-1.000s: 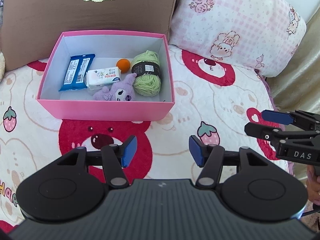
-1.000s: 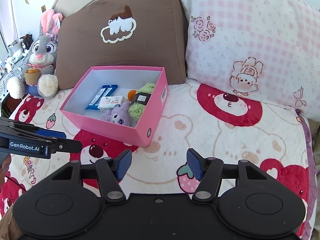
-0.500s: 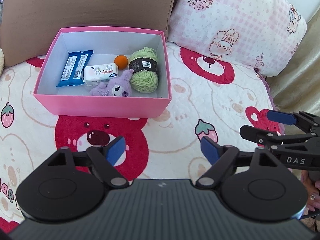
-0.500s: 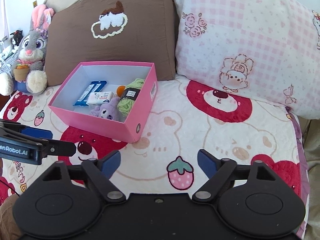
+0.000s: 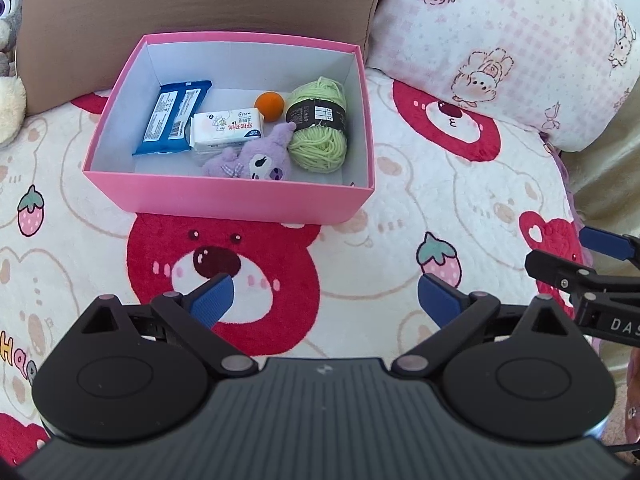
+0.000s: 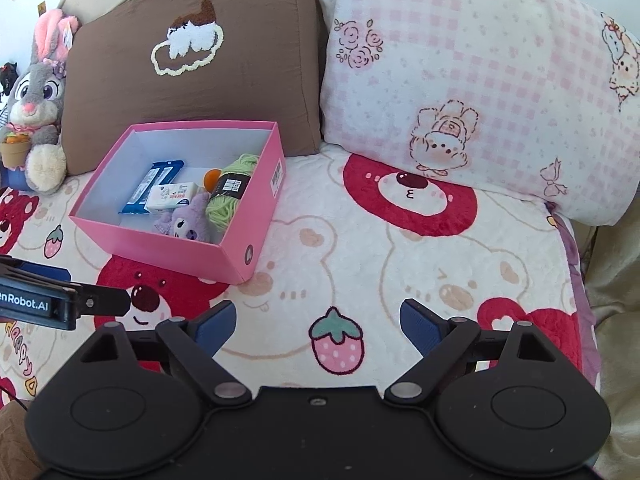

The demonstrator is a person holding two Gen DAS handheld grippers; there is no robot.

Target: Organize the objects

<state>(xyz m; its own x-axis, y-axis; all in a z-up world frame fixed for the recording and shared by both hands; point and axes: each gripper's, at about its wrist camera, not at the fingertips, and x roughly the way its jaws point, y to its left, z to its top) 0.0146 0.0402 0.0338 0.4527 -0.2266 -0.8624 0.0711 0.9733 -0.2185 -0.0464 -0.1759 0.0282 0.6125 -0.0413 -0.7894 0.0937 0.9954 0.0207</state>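
A pink box (image 5: pixel 224 196) (image 6: pixel 192 248) stands on the bear-print blanket. Inside lie a blue snack pack (image 5: pixel 172 118), a white tissue pack (image 5: pixel 226 128), an orange ball (image 5: pixel 270 101), a green yarn ball (image 5: pixel 320 126) and a purple plush (image 5: pixel 256 160). My left gripper (image 5: pixel 324 300) is open and empty, hovering over the blanket in front of the box. My right gripper (image 6: pixel 318 322) is open and empty, to the right of the box; it also shows at the right edge of the left wrist view (image 5: pixel 580 264).
A brown pillow (image 6: pixel 192 48) and a pink checked pillow (image 6: pixel 472 72) stand behind the box. A grey bunny plush (image 6: pixel 36 92) sits at the far left. The blanket's right edge (image 6: pixel 576 264) drops off beside a beige cloth.
Both grippers have opened wider and pulled back slightly from the box. The things in the box have not moved.
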